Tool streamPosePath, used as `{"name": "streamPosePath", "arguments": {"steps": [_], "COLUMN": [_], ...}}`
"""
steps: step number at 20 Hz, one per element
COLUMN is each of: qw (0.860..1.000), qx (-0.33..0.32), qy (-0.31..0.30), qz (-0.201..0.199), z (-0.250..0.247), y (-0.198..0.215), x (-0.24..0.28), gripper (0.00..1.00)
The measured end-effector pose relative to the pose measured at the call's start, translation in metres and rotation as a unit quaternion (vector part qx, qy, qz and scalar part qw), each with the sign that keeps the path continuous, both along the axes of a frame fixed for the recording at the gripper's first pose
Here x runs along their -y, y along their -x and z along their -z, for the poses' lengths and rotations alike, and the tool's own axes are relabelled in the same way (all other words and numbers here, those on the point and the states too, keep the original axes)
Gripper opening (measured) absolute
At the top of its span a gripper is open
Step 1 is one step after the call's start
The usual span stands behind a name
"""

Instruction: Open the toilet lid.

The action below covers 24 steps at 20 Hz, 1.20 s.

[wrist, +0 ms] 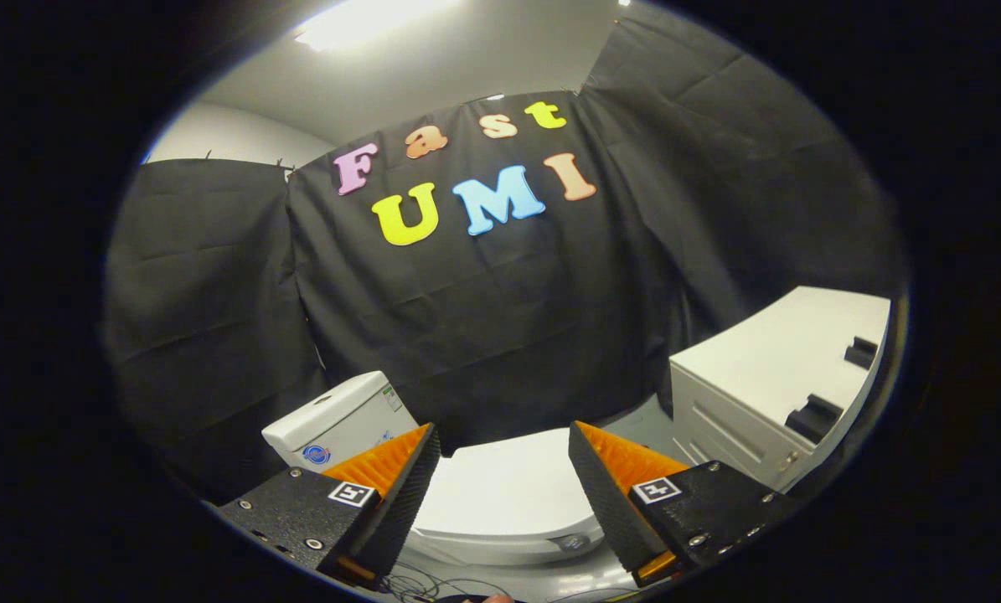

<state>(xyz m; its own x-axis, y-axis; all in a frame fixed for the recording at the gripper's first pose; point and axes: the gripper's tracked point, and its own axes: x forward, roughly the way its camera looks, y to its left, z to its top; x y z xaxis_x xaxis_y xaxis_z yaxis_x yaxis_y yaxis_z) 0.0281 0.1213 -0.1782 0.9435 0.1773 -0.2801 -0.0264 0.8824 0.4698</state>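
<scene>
We have the gripper [504, 456] held above the toilet, its jaws spread wide and holding nothing. The lid [508, 490] lies flat and closed on the bowl, seen through the gap between the fingers and a little beyond and below them. The tank [341, 423] stands behind it, beyond the left finger, and a white cabinet [768, 377] sits just to the right of the toilet.

The step in hand, as we judge it, is the approach: nothing touches the lid yet. To do it well, we should bring the jaws down to the lid's front edge [500, 544], the rim nearest us, since the hinge lies at the tank end and the front gives the longest lever. We would keep the jaws spread until one finger slips under the lip and the other rides on top, then close on the edge, or simply hook the lower finger beneath it. The seam between lid and seat looks thin, so we should come in low and nearly level rather than steeply from above.

Once it is caught, the lift should follow an arc about the hinge, up and back toward the tank, not a straight pull upward, which could make the smooth plastic slip free. We should ease off as the lid nears upright so it rests against the tank without slamming. Loose wires [420, 582] lie on the floor below the fingers; we should stay clear of them.
</scene>
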Motion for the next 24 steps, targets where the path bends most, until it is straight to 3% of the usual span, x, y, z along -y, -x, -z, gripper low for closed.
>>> {"name": "streamPosePath", "arguments": {"steps": [4,7,10,19,24], "qw": [0.997,0.995,0.990,0.964,0.952], "qx": [-0.050,-0.075,-0.118,-0.238,-0.268], "qy": [-0.065,-0.054,-0.065,-0.118,-0.144], "qz": [-0.004,-0.037,-0.045,-0.008,0.032], "z": [0.056,0.095,0.134,0.230,0.263], "y": [0.004,0.009,0.016,0.032,0.033], "x": [-0.026,-0.044,-0.051,-0.050,-0.023], "gripper": [0.95,0.96,0.96,0.95,0.95]}}
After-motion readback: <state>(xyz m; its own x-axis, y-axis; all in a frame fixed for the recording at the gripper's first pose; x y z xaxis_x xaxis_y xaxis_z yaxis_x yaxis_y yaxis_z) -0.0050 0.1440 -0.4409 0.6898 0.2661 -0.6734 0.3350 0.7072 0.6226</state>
